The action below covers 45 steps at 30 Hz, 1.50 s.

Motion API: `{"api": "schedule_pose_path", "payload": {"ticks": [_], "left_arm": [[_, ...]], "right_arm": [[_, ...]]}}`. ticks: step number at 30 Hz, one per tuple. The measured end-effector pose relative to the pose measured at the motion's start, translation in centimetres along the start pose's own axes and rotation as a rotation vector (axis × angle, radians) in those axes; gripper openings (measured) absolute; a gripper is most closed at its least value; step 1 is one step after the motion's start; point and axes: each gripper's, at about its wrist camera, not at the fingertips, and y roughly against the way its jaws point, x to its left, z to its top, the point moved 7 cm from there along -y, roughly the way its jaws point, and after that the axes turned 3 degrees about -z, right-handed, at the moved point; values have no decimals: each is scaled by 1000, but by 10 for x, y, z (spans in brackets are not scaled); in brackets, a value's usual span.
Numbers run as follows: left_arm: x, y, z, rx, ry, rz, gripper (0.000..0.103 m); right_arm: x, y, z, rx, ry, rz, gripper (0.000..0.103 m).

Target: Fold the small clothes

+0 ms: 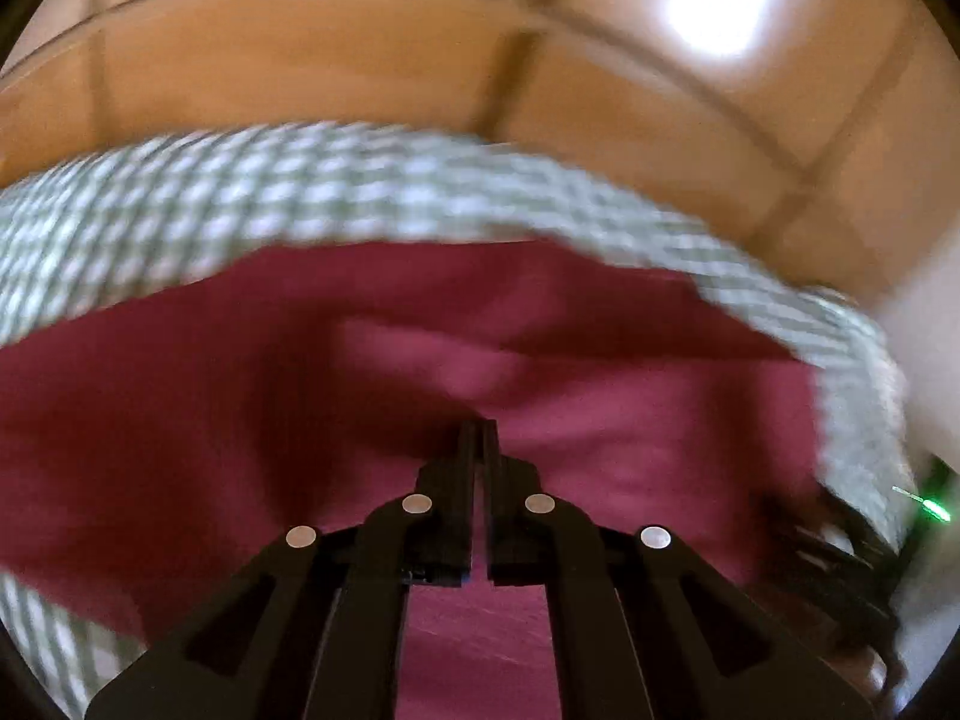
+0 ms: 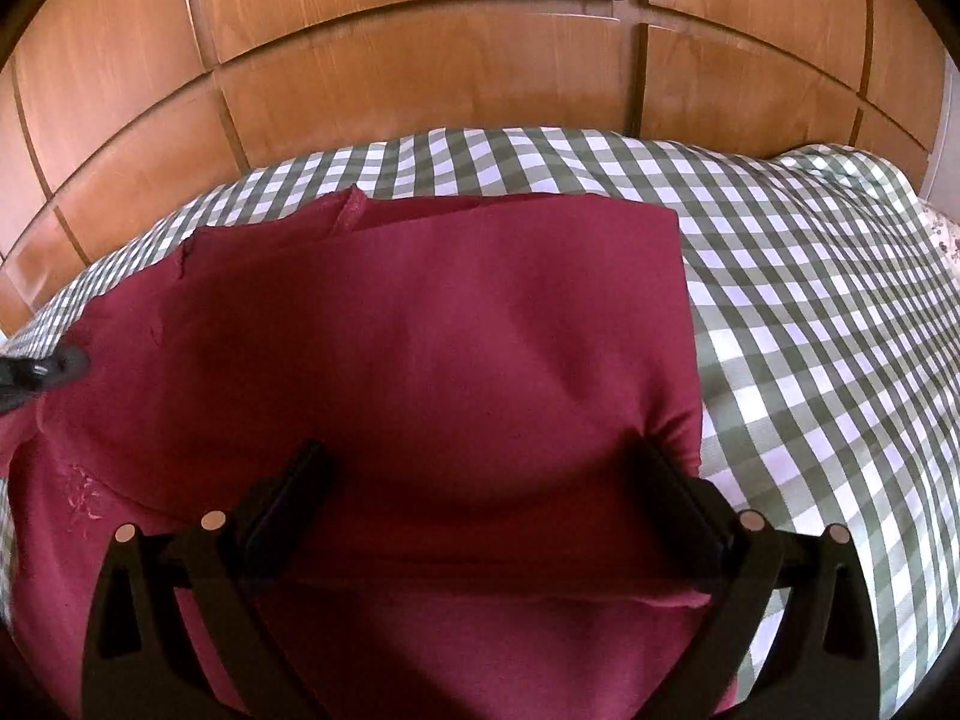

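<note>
A maroon garment (image 2: 432, 330) lies folded on a green-and-white checked cloth (image 2: 810, 300). In the right wrist view a folded edge crosses between my fingers, and faint embroidery shows at the lower left. My right gripper (image 2: 480, 474) is open wide and low over the garment. Its right finger (image 2: 666, 480) presses a pucker into the garment's right edge. My left gripper (image 1: 480, 427) is shut, its tips sunk in the maroon garment (image 1: 600, 360) with creases running out from them. The left gripper (image 2: 54, 367) also shows at the garment's left edge. The left wrist view is blurred.
Wooden panelled doors (image 2: 420, 60) rise right behind the checked cloth. A bright glare (image 1: 720, 0) sits on the wood in the left wrist view. A floral fabric (image 2: 945, 240) peeks out at the far right. Bare checked cloth stretches to the right of the garment.
</note>
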Motion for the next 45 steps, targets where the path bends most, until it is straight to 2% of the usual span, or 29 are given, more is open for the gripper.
{"api": "schedule_pose_path", "payload": {"ticks": [1, 2, 3, 4, 7, 8, 11, 14, 16, 17, 18, 19, 23, 25, 27, 28, 30, 31, 33, 35, 38, 40, 43, 45], "left_arm": [[18, -3, -2, -4, 67, 22, 0], [35, -1, -5, -27, 149, -15, 0], [42, 2, -8, -41, 188, -53, 0], [46, 8, -13, -52, 202, -59, 0], [54, 30, -31, -63, 180, -16, 1], [57, 38, -38, -58, 188, -25, 0], [71, 58, -59, -52, 229, -49, 12], [86, 88, -76, -78, 265, -68, 12], [104, 104, -84, -94, 283, -20, 34], [118, 118, -88, -136, 312, -2, 53], [129, 128, -91, -175, 340, 4, 61], [142, 138, -94, -207, 368, 7, 63], [210, 169, -112, -278, 567, 41, 64], [234, 183, -115, -322, 632, 56, 64], [262, 196, -117, -344, 671, 104, 64], [279, 202, -118, -355, 709, 104, 64], [301, 205, -120, -358, 785, 61, 64], [317, 204, -123, -339, 852, 33, 64], [336, 205, -123, -350, 916, -5, 64], [353, 211, -118, -375, 940, 11, 64], [371, 218, -106, -390, 932, 54, 64], [378, 218, -98, -393, 925, 81, 58], [399, 216, -88, -371, 907, 164, 51], [414, 208, -85, -363, 940, 165, 50]], "right_arm": [[0, -1, 0, -1, -1, 3, 101], [0, -1, 0, -1, -1, 4, 101], [1, -1, 1, -1, 0, 5, 101], [0, -1, 1, -2, -1, 5, 101], [1, -1, 1, -2, -1, 4, 101], [1, -1, 2, -2, -1, 3, 101], [1, -1, 1, -2, 0, 3, 101], [1, -1, 1, -2, 1, 3, 101], [1, -1, 2, -1, 4, -1, 101], [1, -1, 2, 0, 5, -3, 101], [0, -1, 2, 0, 6, -5, 101], [0, -1, 3, 1, 9, -10, 101], [1, 1, 5, 19, 21, -32, 101], [2, 11, 4, 33, 22, -58, 101], [6, 27, 3, 7, 13, -47, 101], [11, 41, 0, -27, 19, -23, 101], [24, 61, -13, -51, 55, 8, 101], [30, 65, -21, -44, 66, 23, 101], [42, 73, -39, -31, 91, 48, 101], [57, 81, -57, -41, 129, 58, 101], [73, 76, -75, -11, 181, 47, 101], [75, 69, -81, 9, 193, 29, 101], [75, 66, -83, 20, 177, 35, 101], [77, 64, -85, 29, 169, 48, 101]]}}
